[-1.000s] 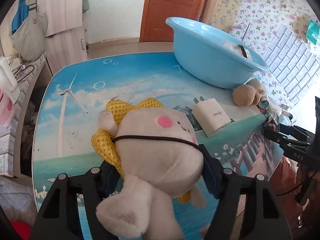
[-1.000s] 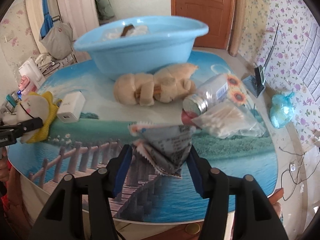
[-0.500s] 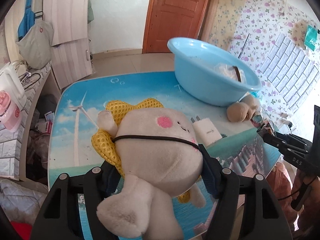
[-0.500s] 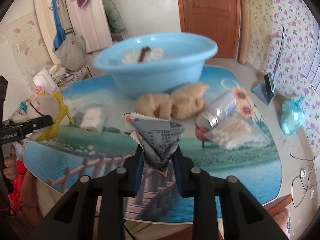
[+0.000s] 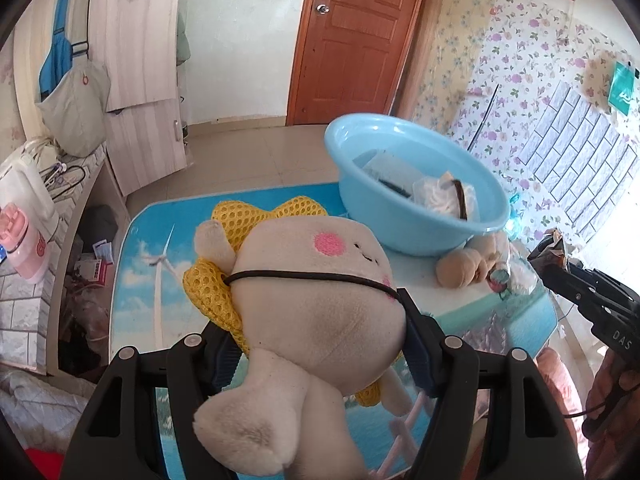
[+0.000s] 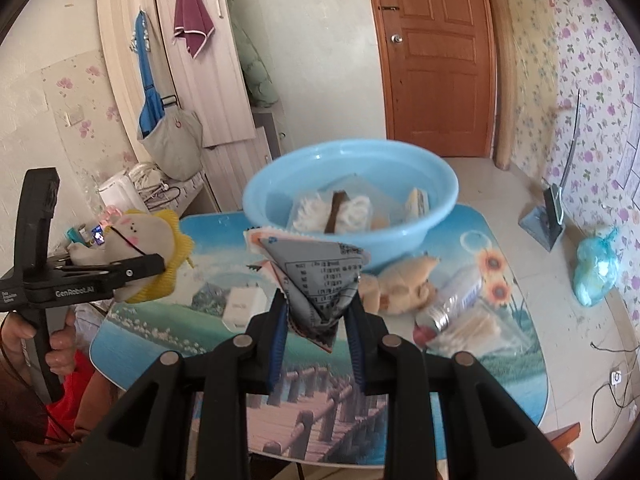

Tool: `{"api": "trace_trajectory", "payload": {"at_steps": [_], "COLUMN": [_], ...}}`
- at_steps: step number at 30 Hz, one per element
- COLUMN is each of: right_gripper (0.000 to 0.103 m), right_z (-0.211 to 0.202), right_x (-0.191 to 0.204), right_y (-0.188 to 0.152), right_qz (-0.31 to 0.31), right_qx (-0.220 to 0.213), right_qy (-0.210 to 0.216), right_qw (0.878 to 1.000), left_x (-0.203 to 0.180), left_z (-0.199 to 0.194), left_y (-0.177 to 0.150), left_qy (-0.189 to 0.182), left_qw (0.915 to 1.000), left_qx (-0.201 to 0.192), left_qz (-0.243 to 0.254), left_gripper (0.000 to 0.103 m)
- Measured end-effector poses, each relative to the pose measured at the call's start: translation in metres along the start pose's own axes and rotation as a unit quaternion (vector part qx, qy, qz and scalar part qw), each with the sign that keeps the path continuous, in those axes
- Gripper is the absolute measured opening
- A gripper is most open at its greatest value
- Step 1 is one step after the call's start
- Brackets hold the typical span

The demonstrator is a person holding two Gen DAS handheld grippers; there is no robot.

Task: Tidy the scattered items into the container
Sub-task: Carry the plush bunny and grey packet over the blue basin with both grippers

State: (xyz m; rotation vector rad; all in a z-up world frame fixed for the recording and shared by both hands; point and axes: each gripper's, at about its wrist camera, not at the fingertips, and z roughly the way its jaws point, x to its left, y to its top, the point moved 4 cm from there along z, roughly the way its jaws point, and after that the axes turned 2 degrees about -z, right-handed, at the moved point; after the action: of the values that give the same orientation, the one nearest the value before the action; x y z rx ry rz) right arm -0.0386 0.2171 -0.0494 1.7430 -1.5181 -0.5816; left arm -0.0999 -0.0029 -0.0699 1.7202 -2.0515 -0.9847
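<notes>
The left claw [image 5: 316,344] is clamped on a cream plush doll with pink cheeks and a yellow mesh collar [image 5: 320,292], held up above the scenery-printed table [image 5: 136,264]. The right claw [image 6: 316,320] is clamped on a crumpled grey printed foil packet [image 6: 316,276], lifted just in front of the round light-blue plastic basin [image 6: 436,216]. A tan plush toy [image 6: 400,284], a white charger block [image 6: 244,304] and a clear bag of cotton swabs [image 6: 476,328] lie on the table beside the basin
</notes>
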Motion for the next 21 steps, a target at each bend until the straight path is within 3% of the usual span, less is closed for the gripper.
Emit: {"api": "trace_trajectory", "payload": {"at_steps": [21], "right_gripper": [0.026], "right_z": [0.053], "right_x": [-0.041], "right_y": [0.069], "right_qz": [-0.005], "right_qx": [-0.032], "right_qy": [-0.011], "right_qw": [0.999], "left_x": [-0.042], "left_z": [0.041], "left_y": [0.093], "left_qy": [-0.02], "left_qw": [0.9986], "left_qx": [-0.033], "left_qz": [0.036], "left_gripper": [0.068]}}
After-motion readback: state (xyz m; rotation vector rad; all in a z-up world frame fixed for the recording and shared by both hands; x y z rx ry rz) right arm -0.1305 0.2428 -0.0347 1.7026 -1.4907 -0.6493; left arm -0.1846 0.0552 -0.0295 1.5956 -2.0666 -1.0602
